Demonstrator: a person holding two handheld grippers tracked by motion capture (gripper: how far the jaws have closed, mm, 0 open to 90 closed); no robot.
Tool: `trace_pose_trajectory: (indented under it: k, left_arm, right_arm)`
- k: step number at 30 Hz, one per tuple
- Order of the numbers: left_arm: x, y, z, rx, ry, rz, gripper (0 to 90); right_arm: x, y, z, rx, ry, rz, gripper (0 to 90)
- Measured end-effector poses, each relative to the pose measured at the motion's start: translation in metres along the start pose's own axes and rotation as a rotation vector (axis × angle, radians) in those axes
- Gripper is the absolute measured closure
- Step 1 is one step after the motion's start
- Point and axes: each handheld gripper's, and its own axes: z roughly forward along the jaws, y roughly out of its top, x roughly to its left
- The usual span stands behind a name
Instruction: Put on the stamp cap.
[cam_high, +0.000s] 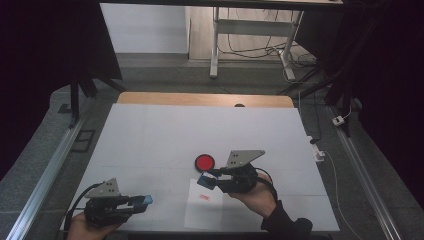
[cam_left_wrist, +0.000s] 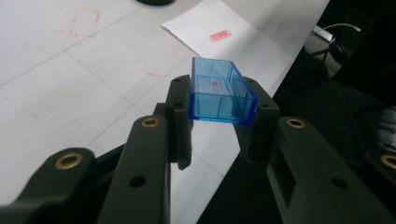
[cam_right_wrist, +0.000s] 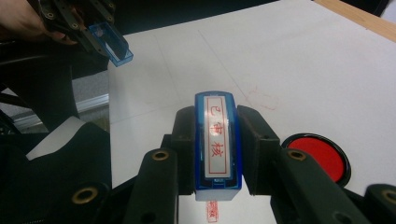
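My left gripper (cam_high: 141, 201) (cam_left_wrist: 220, 111) hovers near the table's front left edge, shut on a clear blue stamp cap (cam_high: 146, 200) (cam_left_wrist: 219, 93) whose open side faces up. Over the front middle of the table, my right gripper (cam_high: 207, 181) (cam_right_wrist: 217, 140) is shut on a blue stamp body (cam_high: 204, 180) (cam_right_wrist: 217, 144) with a red-lettered label on top. A white paper sheet (cam_high: 202, 210) (cam_left_wrist: 243, 42) lies just below the stamp and bears a red stamp print (cam_high: 203, 197) (cam_left_wrist: 219, 35). In the right gripper view the cap (cam_right_wrist: 112, 44) also shows at the top left.
An open round red ink pad (cam_high: 204, 162) (cam_right_wrist: 320, 156) sits just beyond the right gripper. The white table cover (cam_high: 165, 130) carries faint red marks. A wooden edge runs along the far side, with a desk frame and cables behind it.
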Motion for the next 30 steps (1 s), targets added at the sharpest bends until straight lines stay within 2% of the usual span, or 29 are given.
trace_pose_trajectory:
  k: [6,11,17,22,30]
  left_arm:
    - [-0.003,0.007,0.006,0.01,-0.016,0.033,68.4]
    - [-0.005,0.015,0.012,0.026,-0.027,0.083,68.3]
    - [-0.008,0.026,0.024,0.031,-0.074,0.123,68.4]
    - [-0.009,0.033,0.037,0.064,-0.119,0.166,68.3]
    - [-0.004,0.042,0.047,0.053,-0.16,0.196,68.2]
  right_arm:
    - [0.0,0.0,0.001,-0.002,0.007,0.004,69.6]
    - [0.0,0.002,-0.002,-0.012,0.014,0.009,69.6]
    - [-0.002,0.004,-0.005,-0.023,0.02,0.022,69.6]
    - [-0.002,0.004,-0.006,-0.026,0.023,0.025,69.6]
    - [-0.001,0.006,-0.008,-0.039,0.034,0.026,69.5]
